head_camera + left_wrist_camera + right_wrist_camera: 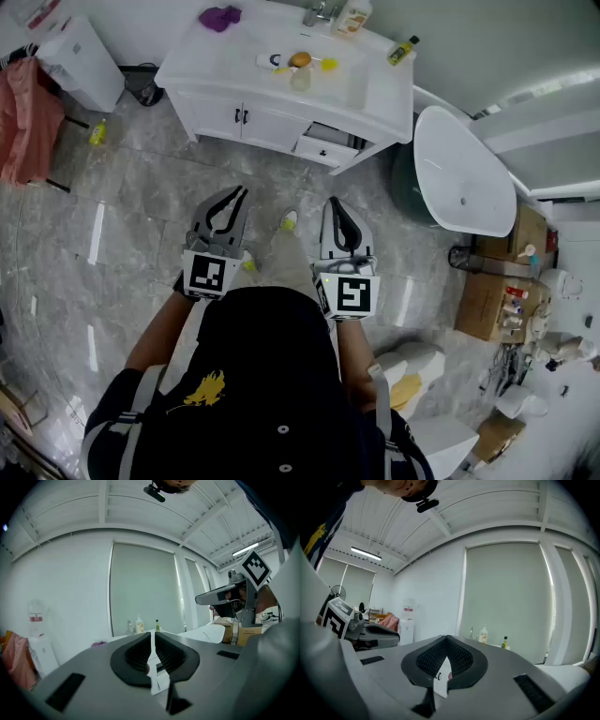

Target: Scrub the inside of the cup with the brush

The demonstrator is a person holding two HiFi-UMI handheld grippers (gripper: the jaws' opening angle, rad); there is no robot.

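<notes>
Well short of the vanity — nothing held
Left gripper and right gripper are closed, empty; open one before reaching.

Glossy grey stone-look floor; smooth white vanity; glossy bathtub

Two grey grippers, left gripper and right gripper; one white vanity cabinet; one white oval bathtub; one purple cloth.

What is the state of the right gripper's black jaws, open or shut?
Shut. In the right gripper view, the jaws of the grey right gripper meet at their tips with no gap between them.
</notes>
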